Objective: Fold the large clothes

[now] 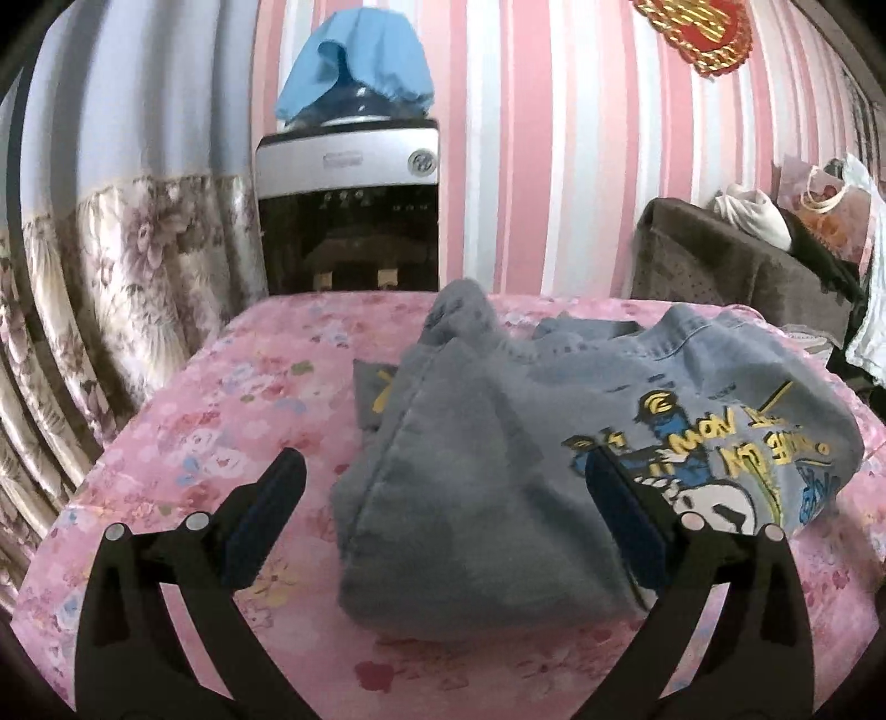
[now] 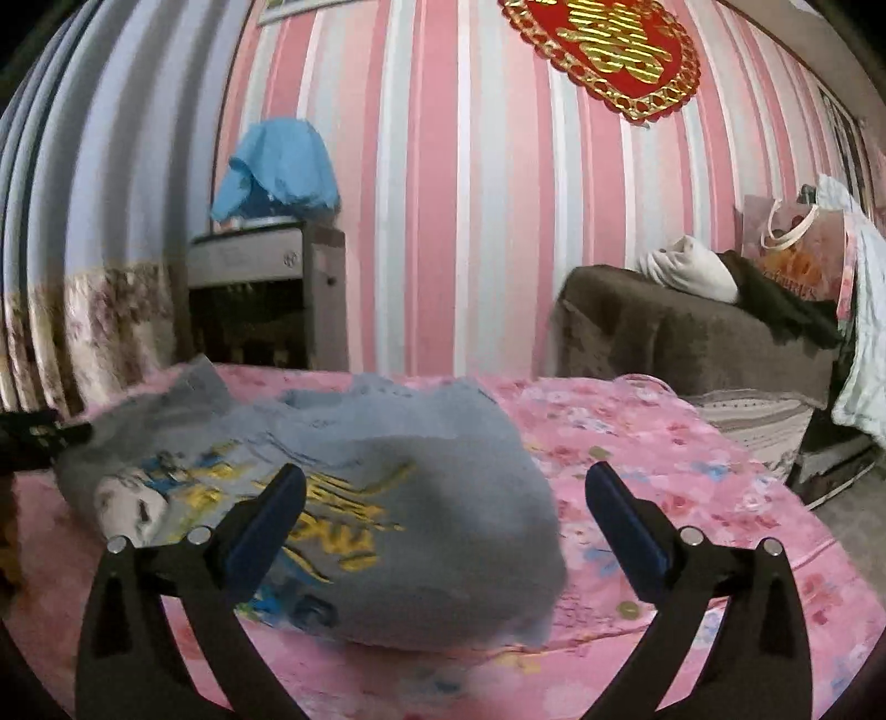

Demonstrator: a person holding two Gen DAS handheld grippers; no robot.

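A shopping bag point(image 2: 797, 249) stands on the brown sofa point(image 2: 664, 332), contents unseen.

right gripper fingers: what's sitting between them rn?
Right wrist view: the right gripper is open, and the near end of the grey printed sweatshirt fills most of the gap; pink floral bedspread shows beside the right finger.

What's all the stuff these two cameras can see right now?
Grey-blue denim garment with yellow cartoon print: one, bundled on the bed.
Pink floral bedspread: one, under the garment.
Silver-and-black water dispenser: one, beyond the bed.
Blue cloth cover: one, atop the dispenser.
Red-and-gold wall ornament: one, on the striped wall.
Brown sofa: one, at the right, clothes and bag piled on it.
Floral curtain: one, at the left.
Left gripper: black, open.
Right gripper: black, open.
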